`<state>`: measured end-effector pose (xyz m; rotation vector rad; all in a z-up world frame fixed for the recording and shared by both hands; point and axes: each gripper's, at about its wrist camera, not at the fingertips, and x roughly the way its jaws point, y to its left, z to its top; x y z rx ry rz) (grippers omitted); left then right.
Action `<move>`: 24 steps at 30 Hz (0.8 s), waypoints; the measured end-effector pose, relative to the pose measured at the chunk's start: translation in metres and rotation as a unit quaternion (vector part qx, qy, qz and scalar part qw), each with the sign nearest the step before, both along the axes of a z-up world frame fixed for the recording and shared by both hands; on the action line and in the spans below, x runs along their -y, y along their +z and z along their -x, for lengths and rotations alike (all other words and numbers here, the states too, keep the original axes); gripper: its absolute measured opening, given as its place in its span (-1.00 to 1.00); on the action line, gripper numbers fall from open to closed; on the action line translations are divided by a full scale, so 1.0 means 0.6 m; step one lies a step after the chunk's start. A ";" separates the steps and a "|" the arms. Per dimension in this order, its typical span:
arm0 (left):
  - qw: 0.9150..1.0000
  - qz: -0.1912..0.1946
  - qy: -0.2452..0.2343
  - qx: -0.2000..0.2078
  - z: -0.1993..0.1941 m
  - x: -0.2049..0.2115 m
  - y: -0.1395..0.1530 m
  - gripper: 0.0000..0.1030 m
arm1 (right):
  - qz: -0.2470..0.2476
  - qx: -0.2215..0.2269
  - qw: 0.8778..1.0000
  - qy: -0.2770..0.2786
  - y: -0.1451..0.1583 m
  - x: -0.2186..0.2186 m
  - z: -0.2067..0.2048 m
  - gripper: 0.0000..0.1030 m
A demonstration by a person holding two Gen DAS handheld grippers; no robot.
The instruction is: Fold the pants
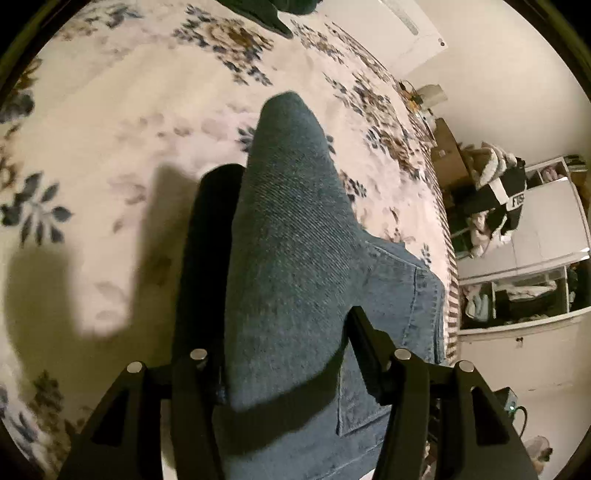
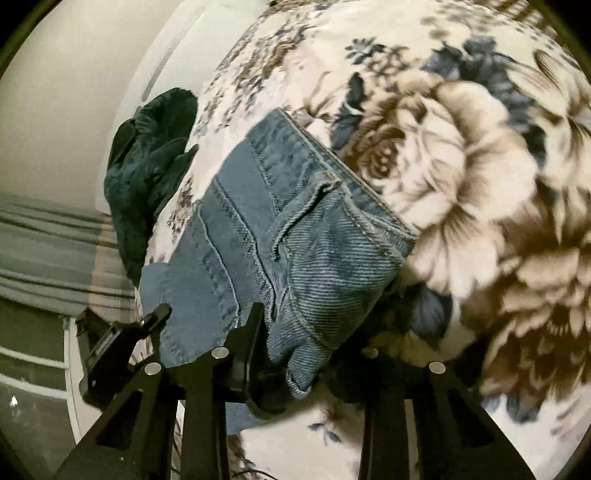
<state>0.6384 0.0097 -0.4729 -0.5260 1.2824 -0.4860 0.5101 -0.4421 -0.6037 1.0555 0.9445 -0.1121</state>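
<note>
The pants are blue denim jeans [image 1: 291, 236] over a bed with a white floral blanket [image 1: 110, 122]. In the left wrist view my left gripper [image 1: 284, 295] is shut on a raised fold of the jeans that bulges up between its black fingers [image 1: 210, 236] and hides the fingertips. In the right wrist view the waistband and pocket part of the jeans [image 2: 295, 229] hangs from my right gripper [image 2: 299, 332], which is shut on the denim edge. The left gripper's body [image 2: 122, 343] shows at the lower left of that view.
A dark green fluffy garment [image 2: 147, 173] lies at the bed's far edge, also at the top of the left wrist view [image 1: 266, 14]. Shelves with clothes and boxes [image 1: 517, 236] stand beside the bed. A striped sheet [image 2: 44, 251] shows at the left.
</note>
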 end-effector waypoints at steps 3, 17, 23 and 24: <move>1.000 -0.007 0.006 -0.001 -0.020 -0.003 -0.008 0.01 | -0.001 0.005 1.000 0.000 0.012 -0.013 0.005 -0.38; 0.987 -0.154 0.008 0.047 0.011 -0.015 0.056 0.61 | 0.090 -0.076 0.993 0.027 0.069 -0.040 -0.016 0.18; 0.969 -0.230 0.004 0.089 0.078 -0.008 0.129 0.78 | 0.254 -0.106 0.958 0.078 0.169 -0.090 -0.019 0.91; 0.966 -0.239 0.002 0.095 0.093 -0.002 0.145 0.79 | 0.274 -0.106 0.952 0.081 0.183 -0.097 -0.017 0.93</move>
